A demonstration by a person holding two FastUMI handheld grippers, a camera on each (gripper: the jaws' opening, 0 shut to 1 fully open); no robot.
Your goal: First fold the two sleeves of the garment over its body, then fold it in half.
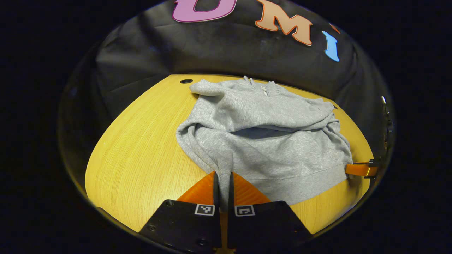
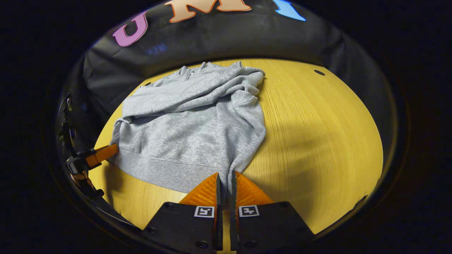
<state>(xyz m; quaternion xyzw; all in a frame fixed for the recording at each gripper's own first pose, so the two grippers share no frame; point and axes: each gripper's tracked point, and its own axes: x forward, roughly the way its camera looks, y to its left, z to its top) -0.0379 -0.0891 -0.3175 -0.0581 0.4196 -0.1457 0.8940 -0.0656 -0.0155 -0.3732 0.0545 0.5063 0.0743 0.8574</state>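
Between both grippers' jaws, hoodie (image 1: 261, 141) hem corners pinched.

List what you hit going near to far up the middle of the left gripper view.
Left tool, shut on the garment's near corner → grey garment with both sleeves folded over its body → collar at the far edge → wooden table far edge → black cloth wall.
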